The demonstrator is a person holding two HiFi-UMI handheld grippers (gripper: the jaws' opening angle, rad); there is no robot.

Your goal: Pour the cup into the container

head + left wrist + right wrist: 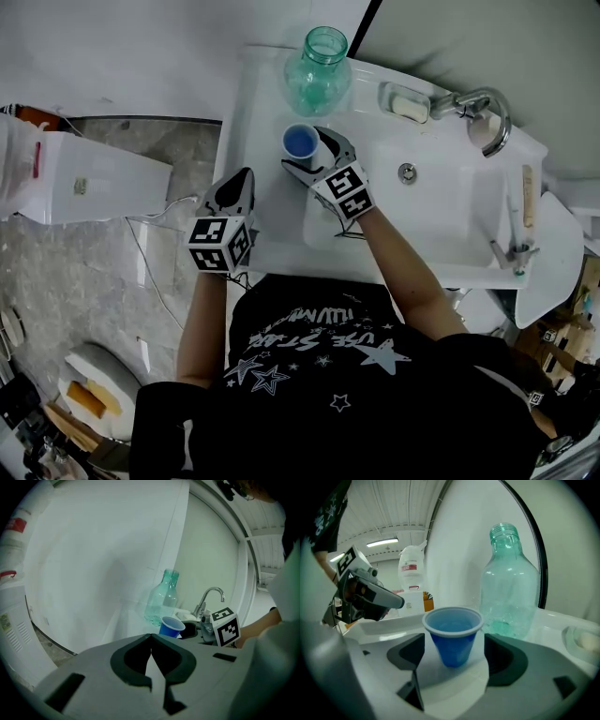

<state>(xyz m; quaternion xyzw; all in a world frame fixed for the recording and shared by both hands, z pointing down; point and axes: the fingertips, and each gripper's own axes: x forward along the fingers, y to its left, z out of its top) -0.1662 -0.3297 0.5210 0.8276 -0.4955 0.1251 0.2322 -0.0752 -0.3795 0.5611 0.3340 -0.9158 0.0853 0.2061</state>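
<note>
One cup (300, 142), upper centre. One bottle (319, 70), top centre. One tap (480, 95), upper right. One soap dish (388, 94). Two grippers: left gripper (245, 175), right gripper (304, 148).

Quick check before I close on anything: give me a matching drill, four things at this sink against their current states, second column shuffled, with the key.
Things:
1. blue cup
2. green bottle
3. left gripper
4. right gripper

States:
A. jaws together, nothing between them
B. upright at the back of the ledge by the wall, mouth uncapped
C. jaws apart on either side of the cup, not pressing on it
D. standing upright on the sink ledge between two open jaws

Pairs: 1-D, 2-B, 3-A, 4-C
</note>
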